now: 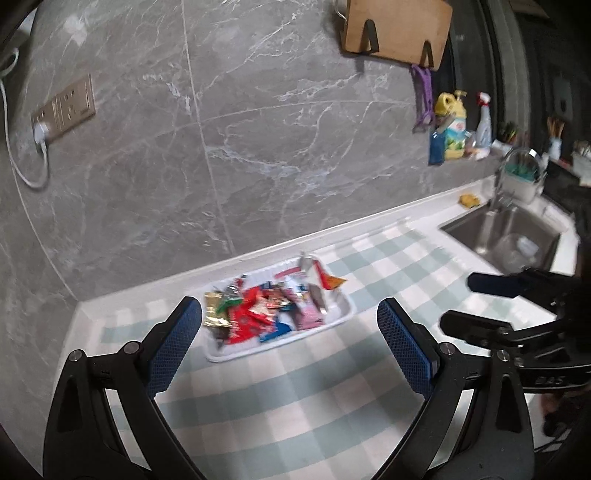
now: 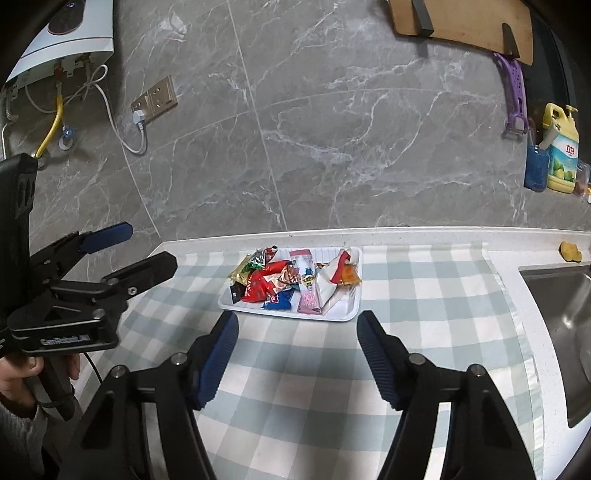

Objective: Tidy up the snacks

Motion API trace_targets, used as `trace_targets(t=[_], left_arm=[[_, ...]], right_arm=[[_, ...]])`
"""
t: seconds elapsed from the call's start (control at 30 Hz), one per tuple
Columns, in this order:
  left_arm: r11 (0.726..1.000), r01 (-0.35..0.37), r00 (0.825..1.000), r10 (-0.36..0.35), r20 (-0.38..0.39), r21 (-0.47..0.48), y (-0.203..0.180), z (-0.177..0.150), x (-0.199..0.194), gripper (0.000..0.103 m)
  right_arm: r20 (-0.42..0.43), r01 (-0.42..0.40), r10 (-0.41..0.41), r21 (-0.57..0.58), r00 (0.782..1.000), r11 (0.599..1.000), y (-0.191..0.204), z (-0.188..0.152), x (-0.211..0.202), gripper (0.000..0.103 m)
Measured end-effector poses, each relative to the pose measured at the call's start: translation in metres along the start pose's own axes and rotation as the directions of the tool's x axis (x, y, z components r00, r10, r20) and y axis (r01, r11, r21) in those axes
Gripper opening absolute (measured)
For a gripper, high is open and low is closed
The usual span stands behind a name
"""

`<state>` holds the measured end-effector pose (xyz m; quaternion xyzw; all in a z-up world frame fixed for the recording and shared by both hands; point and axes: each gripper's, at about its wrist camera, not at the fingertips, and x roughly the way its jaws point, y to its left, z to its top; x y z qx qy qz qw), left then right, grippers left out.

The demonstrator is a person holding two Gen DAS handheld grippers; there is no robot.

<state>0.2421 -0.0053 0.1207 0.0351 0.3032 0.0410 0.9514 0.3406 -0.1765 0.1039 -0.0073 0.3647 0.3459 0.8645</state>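
Note:
A white tray (image 1: 343,314) (image 2: 352,306) sits on the checked cloth near the wall. It holds several snack packets (image 1: 258,314) (image 2: 280,280): red, gold, blue, a pink tube (image 2: 307,288) and a white-red-orange bag (image 2: 338,275). My left gripper (image 1: 290,317) is open and empty, held above the cloth in front of the tray. My right gripper (image 2: 297,328) is open and empty, just before the tray's near edge. Each gripper shows in the other's view, the right one (image 1: 476,302) and the left one (image 2: 147,243), both with jaws apart.
A steel sink (image 1: 506,236) (image 2: 561,314) with a tap (image 1: 513,173) lies to the right. Detergent bottle (image 2: 561,151), spray bottle (image 1: 484,122) and a wooden board (image 1: 395,29) are by the wall. A yellow sponge (image 2: 570,252) lies on the counter. A wall socket (image 2: 155,99) is at left.

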Motion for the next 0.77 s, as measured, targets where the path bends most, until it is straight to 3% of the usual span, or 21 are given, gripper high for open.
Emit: trace_targets(t=[0.13,0.3,0.37,0.5,0.67,0.77], left_arm=[[1.0,0.003,0.999,-0.002,0.045,-0.024,0.001,-0.011,-0.007,0.097],[0.994,-0.111,0.988,0.11,0.106,-0.002,-0.007,-0.029,-0.013,0.097],[0.992,-0.124,0.986,0.122,0.11,0.01,-0.01,-0.036,-0.013,0.097],[0.995,-0.098,0.995,0.097,0.031,0.017,-0.013,-0.048,-0.005,0.097],[0.994,-0.111,0.991,0.111,-0.078,-0.003,-0.01,-0.06,0.011,0.097],[0.994,-0.113,0.988,0.111,-0.104,-0.013,-0.008,-0.066,0.018,0.097]], right_arm=[[-0.001,0.002,-0.002,-0.003,1.0,1.0,-0.001,-0.002,-0.002,0.07],[-0.006,0.004,-0.004,0.005,1.0,1.0,-0.002,-0.007,-0.004,0.071],[-0.016,0.001,-0.001,0.006,1.0,1.0,-0.002,-0.01,-0.003,0.072],[-0.037,-0.008,0.009,0.007,0.999,1.0,-0.001,-0.016,0.0,0.075],[-0.052,-0.012,0.013,0.008,0.999,1.0,0.0,-0.021,0.003,0.077],[-0.055,-0.006,0.006,0.008,0.998,1.0,-0.002,-0.024,0.005,0.08]])
